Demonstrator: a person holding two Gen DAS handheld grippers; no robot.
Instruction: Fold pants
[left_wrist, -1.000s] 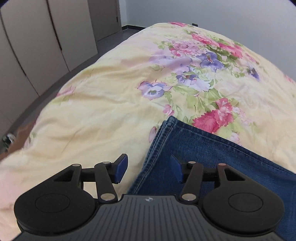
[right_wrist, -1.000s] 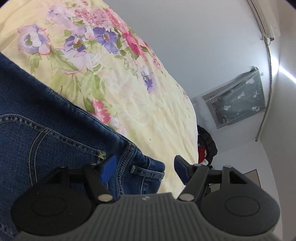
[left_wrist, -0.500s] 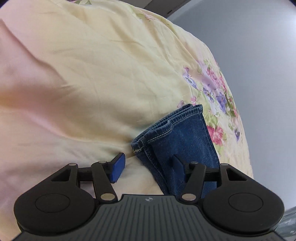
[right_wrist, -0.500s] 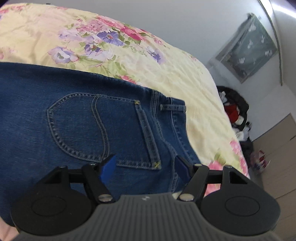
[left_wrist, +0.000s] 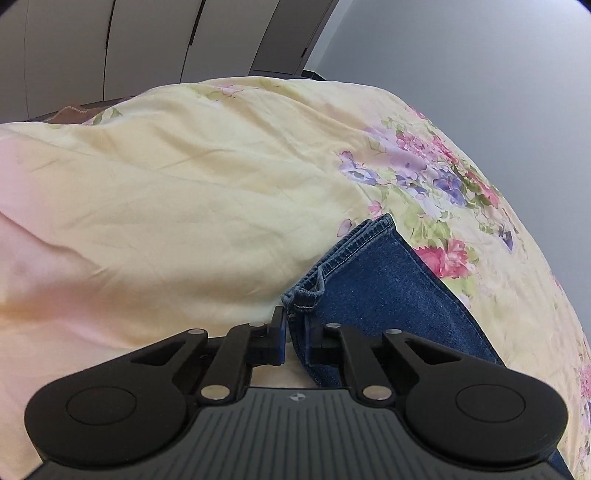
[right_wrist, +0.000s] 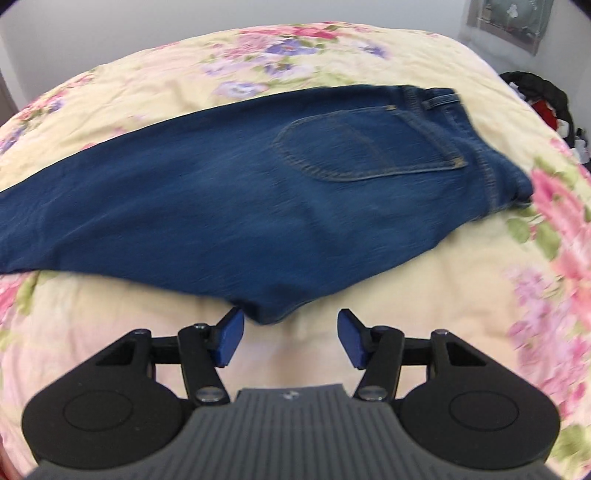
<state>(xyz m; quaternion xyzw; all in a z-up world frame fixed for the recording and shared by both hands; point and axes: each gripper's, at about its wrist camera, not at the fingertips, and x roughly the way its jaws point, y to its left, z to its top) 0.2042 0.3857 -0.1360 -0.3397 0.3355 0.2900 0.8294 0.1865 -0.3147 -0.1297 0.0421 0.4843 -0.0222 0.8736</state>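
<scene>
Dark blue jeans lie flat on a floral yellow bedspread, back pocket up, waistband to the right, legs running left. My right gripper is open, its blue pads on either side of the crotch point at the jeans' near edge, just short of the cloth. In the left wrist view the leg hems lie on the bedspread. My left gripper is shut on the near corner of the hem.
Grey wardrobe doors stand beyond the bed's far edge on the left. A pile of dark and red clothes sits off the bed at the right. A grey wall backs the bed.
My left gripper has closed onto the hem corner; it was open half a second ago. My right gripper has drawn back from over the pocket to the jeans' near edge, still open.
</scene>
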